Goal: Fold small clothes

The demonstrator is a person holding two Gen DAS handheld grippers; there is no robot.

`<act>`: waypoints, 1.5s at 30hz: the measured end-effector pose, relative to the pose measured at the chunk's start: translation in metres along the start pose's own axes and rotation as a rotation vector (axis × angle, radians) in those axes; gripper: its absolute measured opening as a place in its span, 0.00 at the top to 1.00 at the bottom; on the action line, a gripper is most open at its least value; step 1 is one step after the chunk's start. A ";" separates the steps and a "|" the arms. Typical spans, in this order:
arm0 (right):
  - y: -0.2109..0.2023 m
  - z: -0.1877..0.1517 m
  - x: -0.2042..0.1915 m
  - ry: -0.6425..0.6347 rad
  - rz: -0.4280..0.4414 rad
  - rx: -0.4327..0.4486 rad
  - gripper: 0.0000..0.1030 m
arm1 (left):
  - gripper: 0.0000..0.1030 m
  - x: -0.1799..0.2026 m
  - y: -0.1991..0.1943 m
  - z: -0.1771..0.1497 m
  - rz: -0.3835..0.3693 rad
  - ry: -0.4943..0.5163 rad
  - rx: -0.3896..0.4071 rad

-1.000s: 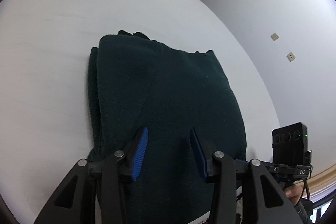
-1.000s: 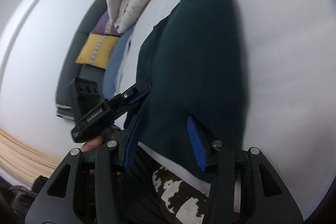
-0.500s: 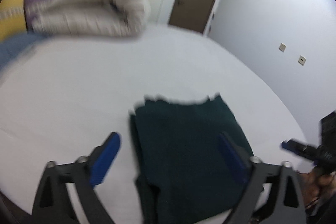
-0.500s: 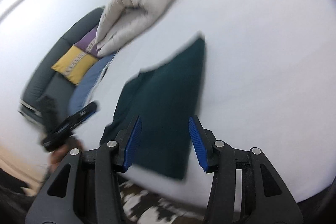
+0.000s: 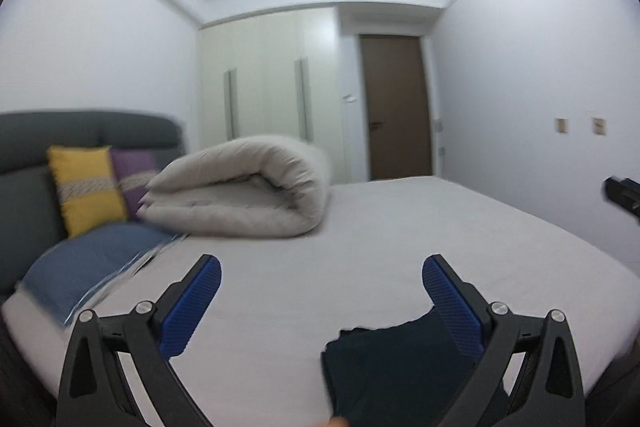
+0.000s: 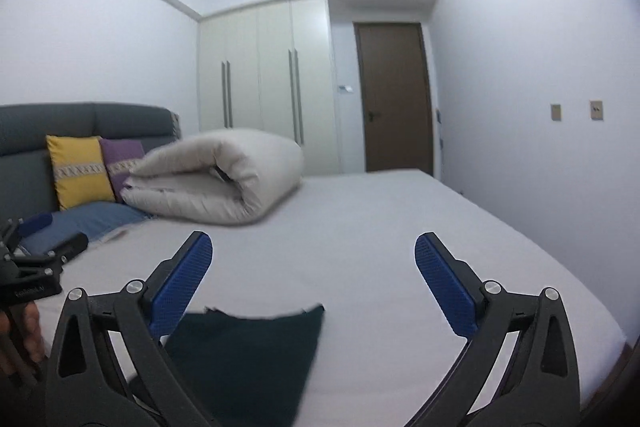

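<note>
A folded dark green garment [image 5: 392,371] lies flat on the white bed [image 5: 360,227] near its front edge; it also shows in the right wrist view [image 6: 248,351]. My left gripper [image 5: 322,295] is wide open and empty, raised above and behind the garment, level with the room. My right gripper [image 6: 314,277] is also wide open and empty, raised above the garment's right part. Neither gripper touches the cloth. The left gripper's body shows at the left edge of the right wrist view [image 6: 36,267].
A rolled cream duvet [image 5: 244,187] lies at the back of the bed. A yellow cushion [image 5: 86,193], a purple cushion [image 5: 134,179] and a blue pillow [image 5: 92,267] lean by the grey headboard [image 5: 80,131]. Wardrobe [image 6: 272,83] and brown door [image 6: 394,95] stand behind.
Both grippers have opened wide, lifted off the folded garment and tilted up to face the room. The garment stays folded on the bed.
</note>
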State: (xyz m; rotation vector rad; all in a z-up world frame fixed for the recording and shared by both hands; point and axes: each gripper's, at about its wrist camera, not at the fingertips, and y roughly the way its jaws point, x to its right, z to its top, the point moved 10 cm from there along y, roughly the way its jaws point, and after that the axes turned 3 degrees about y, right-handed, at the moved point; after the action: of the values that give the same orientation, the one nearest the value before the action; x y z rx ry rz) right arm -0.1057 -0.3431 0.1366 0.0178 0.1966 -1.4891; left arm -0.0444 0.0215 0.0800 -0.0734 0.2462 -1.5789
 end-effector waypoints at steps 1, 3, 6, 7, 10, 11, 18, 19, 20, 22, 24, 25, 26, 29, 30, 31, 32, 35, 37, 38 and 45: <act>-0.004 0.007 -0.001 0.019 0.013 0.015 0.00 | 0.00 -0.001 0.000 0.002 0.002 -0.004 -0.020; -0.008 0.019 -0.002 0.064 0.031 0.034 0.00 | 0.00 -0.005 -0.002 0.006 -0.006 -0.020 -0.028; -0.010 0.027 -0.003 0.093 0.020 0.031 0.00 | 0.00 -0.008 0.002 0.000 -0.003 -0.022 -0.076; -0.009 0.027 -0.005 0.087 0.010 0.018 0.00 | 0.00 -0.007 0.004 -0.003 -0.003 -0.017 -0.092; -0.002 0.016 -0.013 0.063 0.004 -0.035 0.00 | 0.00 -0.004 0.014 -0.021 0.014 0.007 -0.162; -0.002 0.010 -0.014 0.062 -0.001 -0.049 0.00 | 0.00 -0.003 0.018 -0.028 0.015 0.013 -0.198; 0.036 -0.057 -0.014 0.139 -0.067 -0.350 0.00 | 0.00 0.006 0.041 -0.081 -0.009 0.019 -0.390; 0.044 -0.068 -0.013 0.148 -0.077 -0.389 0.00 | 0.00 0.005 0.044 -0.088 -0.012 0.007 -0.414; 0.050 -0.078 -0.013 0.151 -0.088 -0.421 0.00 | 0.00 0.004 0.047 -0.094 -0.017 -0.007 -0.438; 0.060 -0.099 -0.013 0.152 -0.117 -0.489 0.00 | 0.00 0.002 0.052 -0.105 -0.029 -0.042 -0.475; 0.068 -0.119 -0.016 0.156 -0.121 -0.542 0.00 | 0.00 0.001 0.055 -0.116 -0.035 -0.053 -0.504; 0.069 -0.126 -0.019 0.150 -0.124 -0.555 0.00 | 0.00 0.001 0.055 -0.119 -0.036 -0.049 -0.512; 0.071 -0.134 -0.019 0.135 -0.134 -0.563 0.00 | 0.00 0.001 0.055 -0.123 -0.034 -0.045 -0.518; 0.082 -0.158 -0.027 0.060 -0.168 -0.579 0.00 | 0.00 0.003 0.056 -0.131 -0.044 -0.040 -0.533; 0.086 -0.167 -0.029 0.041 -0.173 -0.590 0.00 | 0.00 0.004 0.056 -0.134 -0.048 -0.037 -0.542; 0.095 -0.179 -0.032 0.033 -0.175 -0.598 0.00 | 0.00 0.004 0.057 -0.136 -0.050 -0.034 -0.548; 0.099 -0.188 -0.035 0.024 -0.175 -0.610 0.00 | 0.00 0.005 0.057 -0.139 -0.051 -0.033 -0.553; 0.097 -0.206 -0.036 0.021 -0.170 -0.646 0.00 | 0.00 0.007 0.057 -0.145 -0.054 -0.029 -0.571; 0.101 -0.218 -0.038 0.026 -0.163 -0.669 0.00 | 0.00 0.009 0.057 -0.147 -0.057 -0.024 -0.574; 0.102 -0.224 -0.039 0.031 -0.161 -0.679 0.00 | 0.00 0.009 0.056 -0.146 -0.058 -0.021 -0.572; 0.112 -0.254 -0.037 0.051 -0.167 -0.732 0.00 | 0.00 0.011 0.056 -0.148 -0.058 -0.022 -0.579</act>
State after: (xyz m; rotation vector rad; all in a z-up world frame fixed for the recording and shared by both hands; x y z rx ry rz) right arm -0.0276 -0.2629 -0.1203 -0.5604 0.7883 -1.5065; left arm -0.0200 0.0268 -0.0767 -0.5501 0.6831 -1.5201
